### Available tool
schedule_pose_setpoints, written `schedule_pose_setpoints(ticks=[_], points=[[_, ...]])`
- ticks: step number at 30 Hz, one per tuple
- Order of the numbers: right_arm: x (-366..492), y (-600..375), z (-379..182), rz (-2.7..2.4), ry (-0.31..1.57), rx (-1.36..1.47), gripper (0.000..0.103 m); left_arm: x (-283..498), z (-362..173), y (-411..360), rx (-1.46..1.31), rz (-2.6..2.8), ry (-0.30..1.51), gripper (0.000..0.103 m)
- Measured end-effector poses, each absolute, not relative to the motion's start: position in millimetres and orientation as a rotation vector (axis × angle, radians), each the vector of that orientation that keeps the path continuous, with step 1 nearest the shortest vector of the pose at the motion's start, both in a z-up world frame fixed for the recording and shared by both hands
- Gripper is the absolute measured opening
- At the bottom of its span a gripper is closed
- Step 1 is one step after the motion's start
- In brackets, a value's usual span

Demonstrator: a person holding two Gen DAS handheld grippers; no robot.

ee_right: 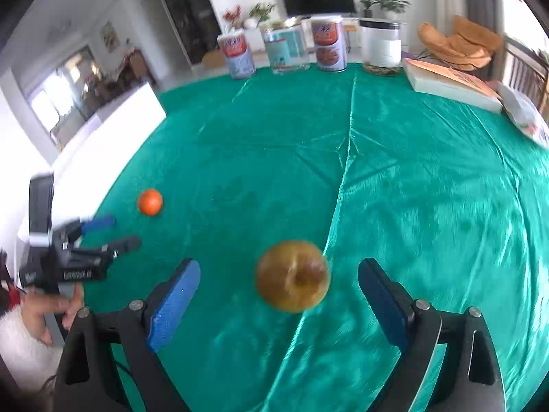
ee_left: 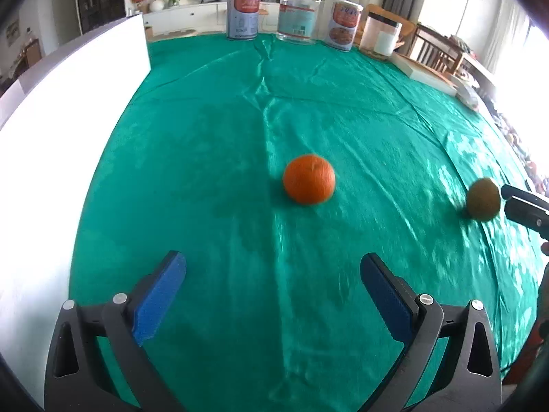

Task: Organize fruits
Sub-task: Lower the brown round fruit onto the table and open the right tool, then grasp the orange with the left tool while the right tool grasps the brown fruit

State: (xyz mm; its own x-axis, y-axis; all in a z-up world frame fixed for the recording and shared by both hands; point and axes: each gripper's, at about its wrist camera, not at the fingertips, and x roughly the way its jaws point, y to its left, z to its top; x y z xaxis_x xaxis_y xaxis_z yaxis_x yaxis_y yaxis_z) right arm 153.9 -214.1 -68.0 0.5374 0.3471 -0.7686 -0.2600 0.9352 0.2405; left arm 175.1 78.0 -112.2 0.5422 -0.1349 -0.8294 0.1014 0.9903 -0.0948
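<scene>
**2 fruits on green cloth, both grippers spread wide**

The tabletop [ee_left: 212, 144] is covered by a shiny green cloth with creases running across it. An orange [ee_left: 309, 179] sits near the middle of the cloth, ahead of the left gripper [ee_left: 272, 295], whose blue-padded fingers [ee_left: 161, 295] stand well apart with nothing between them. The orange lies clear of those fingers, untouched.

The right gripper [ee_right: 278, 304] also has its fingers spread wide. A brownish-green apple [ee_right: 292, 276], blurred, sits between them, stem hollow facing the camera, with a gap on each side, so neither pad presses on it. In the left wrist view the same apple appears at the far right edge, just beside the dark tips of the right gripper.

In the right wrist view the left gripper shows at the left edge, held by a hand [ee_right: 51, 309] in a white fuzzy sleeve, with the orange just beyond its tips.

Along the far edge of the cloth stand 2 printed tins [ee_left: 243, 12], a clear jar [ee_left: 298, 17] and a white canister [ee_right: 381, 43]. A flat white box [ee_right: 453, 86] lies at the right.
</scene>
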Motion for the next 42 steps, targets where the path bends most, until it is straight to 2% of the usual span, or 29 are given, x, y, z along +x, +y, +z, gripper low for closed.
schedule_pose_setpoints(ticks=[6, 7, 8, 10, 14, 18, 22, 25, 29, 30, 31, 32, 33, 34, 35, 39, 42], points=[[117.1, -198.7, -91.5, 0.216, 1.025, -0.050, 0.094, 137.0, -103.4, 81.0, -0.075, -0.137, 0.975, 0.101], [114.2, -199.8, -92.1, 0.200, 1.005, -0.061, 0.096, 135.7, -100.7, 78.2, -0.078, -0.142, 0.965, 0.101], [110.1, -200.4, -94.2, 0.179, 0.995, -0.059, 0.103, 135.7, -98.2, 73.9, -0.071, -0.151, 0.956, 0.101], [101.7, -203.0, -96.1, 0.160, 0.947, -0.059, 0.103, 143.6, -96.3, 63.2, -0.024, -0.166, 0.960, 0.102], [103.8, -206.0, -93.8, 0.171, 0.981, -0.053, 0.103, 172.2, -98.9, 52.1, 0.078, -0.129, 0.977, 0.101], [124.5, -234.7, -82.3, 0.245, 0.971, 0.143, 0.103, 199.9, -96.8, 55.3, 0.005, -0.203, 0.991, 0.100], [147.6, -235.1, -70.5, 0.318, 0.941, 0.111, 0.103, 217.7, -98.5, 56.4, -0.016, -0.217, 0.990, 0.100], [165.5, -228.6, -71.9, 0.363, 0.955, 0.100, 0.100, 224.7, -100.6, 60.1, -0.034, -0.218, 0.997, 0.100], [189.3, -222.6, -78.3, 0.376, 0.978, 0.110, 0.087, 227.7, -100.6, 59.4, -0.028, -0.214, 0.985, 0.099], [193.0, -221.6, -80.3, 0.376, 0.992, 0.111, 0.079, 228.2, -100.4, 56.5, -0.016, -0.215, 0.980, 0.094], [196.7, -220.7, -82.7, 0.365, 1.011, 0.106, 0.075, 228.8, -101.0, 54.1, -0.004, -0.214, 0.980, 0.088], [199.4, -220.1, -84.4, 0.357, 1.026, 0.106, 0.065, 230.2, -102.6, 51.0, 0.010, -0.217, 0.986, 0.072], [199.0, -222.1, -83.9, 0.348, 1.024, 0.111, 0.049, 231.4, -105.2, 48.3, 0.019, -0.222, 0.996, 0.052], [199.5, -223.9, -84.5, 0.360, 1.034, 0.129, 0.049, 230.6, -105.9, 45.2, 0.038, -0.213, 0.985, 0.048], [198.6, -226.4, -83.5, 0.365, 1.043, 0.144, 0.049, 230.1, -105.5, 44.5, 0.048, -0.216, 0.978, 0.032], [188.8, -225.9, -75.4, 0.384, 1.063, 0.152, 0.049, 219.4, -92.8, 55.7, -0.083, -0.253, 0.984, 0.031], [181.0, -214.2, -51.3, 0.456, 1.041, 0.187, 0.049, 188.2, -52.1, 75.5, -0.217, -0.304, 0.936, 0.031]])
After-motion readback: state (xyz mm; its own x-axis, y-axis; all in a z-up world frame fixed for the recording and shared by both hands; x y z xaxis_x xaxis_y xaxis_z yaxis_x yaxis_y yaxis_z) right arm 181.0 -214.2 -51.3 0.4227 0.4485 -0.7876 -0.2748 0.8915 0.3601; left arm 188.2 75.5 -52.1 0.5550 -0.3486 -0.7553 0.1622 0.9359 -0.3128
